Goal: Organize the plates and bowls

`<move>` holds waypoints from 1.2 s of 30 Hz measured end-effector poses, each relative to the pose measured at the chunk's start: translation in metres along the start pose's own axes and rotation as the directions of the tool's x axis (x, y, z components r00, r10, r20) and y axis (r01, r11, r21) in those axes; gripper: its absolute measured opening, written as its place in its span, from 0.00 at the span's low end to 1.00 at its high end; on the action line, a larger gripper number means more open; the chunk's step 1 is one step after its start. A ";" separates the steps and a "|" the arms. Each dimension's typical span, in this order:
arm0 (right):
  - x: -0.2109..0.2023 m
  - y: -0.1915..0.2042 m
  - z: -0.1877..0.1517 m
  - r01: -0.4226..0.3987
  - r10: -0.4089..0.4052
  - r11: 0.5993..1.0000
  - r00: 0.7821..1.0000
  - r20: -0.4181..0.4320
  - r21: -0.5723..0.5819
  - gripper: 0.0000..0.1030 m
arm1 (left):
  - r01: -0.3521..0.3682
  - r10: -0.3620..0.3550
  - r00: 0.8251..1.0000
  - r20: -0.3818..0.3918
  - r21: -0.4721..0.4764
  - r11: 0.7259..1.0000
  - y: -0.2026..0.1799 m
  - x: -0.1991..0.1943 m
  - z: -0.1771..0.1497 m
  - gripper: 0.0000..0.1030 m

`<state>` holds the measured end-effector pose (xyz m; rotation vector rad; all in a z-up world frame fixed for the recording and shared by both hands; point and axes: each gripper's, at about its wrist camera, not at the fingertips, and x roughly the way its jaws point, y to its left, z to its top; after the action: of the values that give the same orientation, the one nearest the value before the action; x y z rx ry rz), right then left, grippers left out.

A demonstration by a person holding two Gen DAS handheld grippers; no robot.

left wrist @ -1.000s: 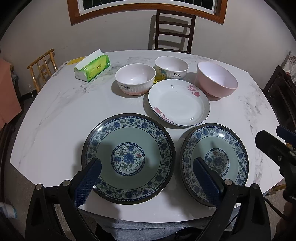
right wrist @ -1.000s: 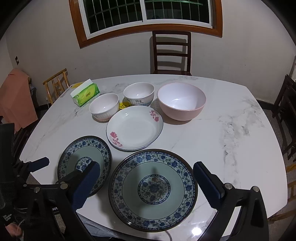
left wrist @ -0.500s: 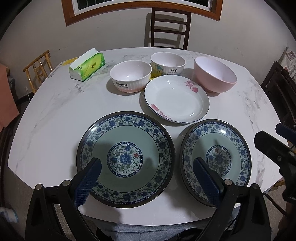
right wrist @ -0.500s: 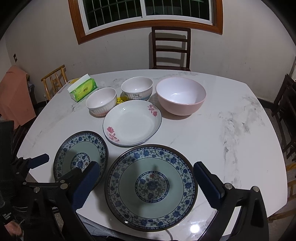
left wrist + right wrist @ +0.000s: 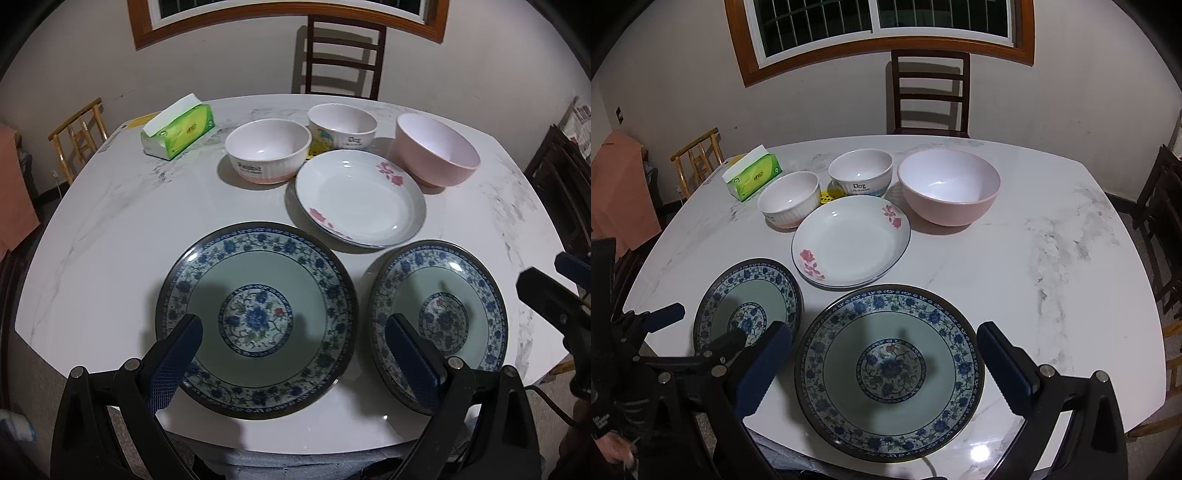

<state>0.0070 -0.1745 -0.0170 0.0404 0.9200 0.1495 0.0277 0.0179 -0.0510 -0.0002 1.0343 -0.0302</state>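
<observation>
Two blue-and-green floral plates lie side by side at the table's near edge: the left plate (image 5: 256, 325) (image 5: 750, 306) and the right plate (image 5: 437, 317) (image 5: 890, 369). Behind them sits a white plate with pink flowers (image 5: 360, 199) (image 5: 849, 240). Further back stand a ribbed white bowl (image 5: 267, 151) (image 5: 788, 197), a "Dog" bowl (image 5: 341, 125) (image 5: 860, 175) and a large pink bowl (image 5: 436, 155) (image 5: 949, 184). My left gripper (image 5: 293, 328) (image 5: 698, 328) hovers open above the left plate. My right gripper (image 5: 882, 336) (image 5: 550, 271) hangs open over the right plate. Neither holds anything.
A green tissue box (image 5: 179, 131) (image 5: 753, 177) lies at the back left of the white marble table (image 5: 1052, 258). A dark wooden chair (image 5: 929, 96) stands behind the table, a bamboo chair (image 5: 698, 158) at the left, and more dark chairs (image 5: 1160, 229) at the right.
Both grippers have drifted slightly forward over the two floral plates. The dishes have not moved, and both grippers stay open.
</observation>
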 end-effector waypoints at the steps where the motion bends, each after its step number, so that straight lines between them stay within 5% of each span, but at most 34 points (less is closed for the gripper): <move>1: 0.001 0.001 0.000 -0.003 0.003 1.000 1.000 0.000 -0.005 1.00 | 0.001 -0.001 1.000 0.003 -0.007 1.000 0.003 0.000 0.000 0.95; 7: 0.009 0.002 0.000 -0.041 0.041 0.999 0.999 -0.009 -0.025 1.00 | 0.001 -0.001 1.000 0.010 -0.046 0.999 0.023 0.002 0.002 0.95; 14: 0.018 0.009 0.006 -0.190 0.189 0.981 0.981 -0.039 -0.040 0.91 | 0.039 -0.039 0.999 -0.001 -0.090 0.995 0.054 0.004 0.004 0.94; 16: 0.023 0.013 0.010 -0.219 0.216 0.975 0.975 -0.060 -0.045 0.77 | 0.052 -0.053 0.999 -0.004 -0.114 0.992 0.065 0.004 0.005 0.88; 27: 0.070 0.039 0.028 -0.380 0.370 0.925 0.908 -0.199 -0.014 0.50 | 0.138 -0.160 0.986 -0.055 -0.288 0.948 0.128 0.015 0.005 0.67; 31: 0.085 0.047 0.031 -0.398 0.384 0.917 0.891 -0.243 -0.011 0.47 | 0.156 -0.189 0.979 -0.072 -0.319 0.935 0.139 0.022 0.002 0.55; 36: 0.113 0.056 0.029 -0.420 0.408 0.907 0.857 -0.314 0.030 0.47 | 0.194 -0.245 0.964 -0.102 -0.359 0.913 0.148 0.034 -0.006 0.53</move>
<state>0.0912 -0.1017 -0.0827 0.1841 1.2195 0.5912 0.0441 0.1655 -0.0854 -0.4429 1.1707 -0.0535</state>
